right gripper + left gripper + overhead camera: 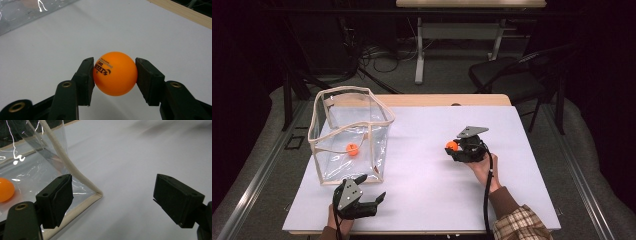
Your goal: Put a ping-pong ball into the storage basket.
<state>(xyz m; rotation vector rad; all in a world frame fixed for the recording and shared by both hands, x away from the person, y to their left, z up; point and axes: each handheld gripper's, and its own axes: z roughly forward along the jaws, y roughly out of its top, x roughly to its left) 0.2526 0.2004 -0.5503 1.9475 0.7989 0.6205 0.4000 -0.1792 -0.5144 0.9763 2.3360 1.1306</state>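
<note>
Right gripper pinched an orange ball between its two black jaws, which in the right gripper view pressed on either side of the ball, its printed black lettering turned toward the left jaw. Largest of what lay around it was the table, covered by a white sheet with a strip of bare wood along its far edge; the held ball sat low over the sheet, right of centre. Behind the table stood a dark chair and the pale legs of another desk, with cables on the floor beyond. On the left half of the sheet stood a clear plastic bag with cream piping along its edges, its mouth open upward and its walls upright, so the near right wall and rim stood between the held ball and the bag's inside. A second orange ball rested on the bag's floor. Left gripper lay low at the near edge, jaws spread wide with nothing between them; in the left gripper view one jaw sat just beside the bag's bottom corner, and the second ball showed through the plastic.
</note>
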